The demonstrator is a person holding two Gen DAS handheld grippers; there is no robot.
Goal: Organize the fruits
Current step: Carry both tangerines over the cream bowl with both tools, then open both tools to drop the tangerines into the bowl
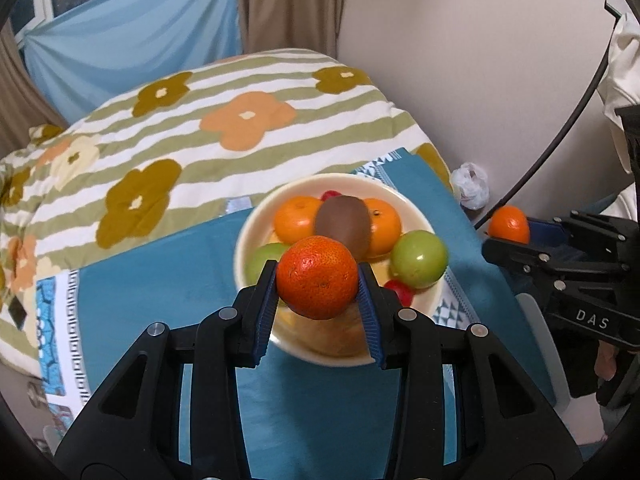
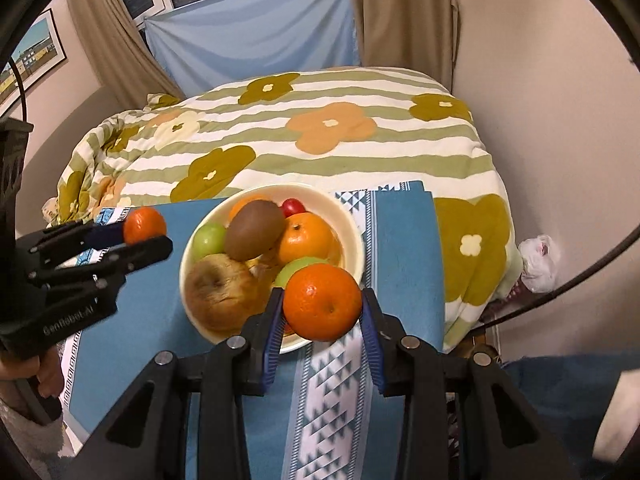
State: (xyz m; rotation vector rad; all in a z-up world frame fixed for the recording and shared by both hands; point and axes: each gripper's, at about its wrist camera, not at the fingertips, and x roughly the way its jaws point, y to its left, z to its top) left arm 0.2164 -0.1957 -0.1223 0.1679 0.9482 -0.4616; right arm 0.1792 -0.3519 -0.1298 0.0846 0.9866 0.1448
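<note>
**Grippers loaded above fruit bowl**

Left gripper (image 1: 318, 280) pinches a reddish tangerine (image 1: 317, 277); right gripper (image 2: 322, 307) pinches an orange tangerine (image 2: 322, 301). Both hang over the cream bowl (image 2: 356, 240) (kiwi (image 2: 254, 235) topmost) on the blue cloth (image 2: 404, 248).

The left black plastic tongs (image 1: 318, 280) with ribbed blue pads pointed steeply downward, their jaws clamped on either side of a round, deep-orange dimpled mandarin (image 1: 317, 277). The right black plastic tongs (image 2: 322, 307), of the same make and also tilted steeply down, gripped a smoother, round bright-orange mandarin (image 2: 322, 301) between their blue pads. In the right wrist view a bare hand (image 2: 30, 368) in a pale fuzzy sleeve (image 2: 24, 432) grasped the left tool's handle at the frame's left edge.
</note>
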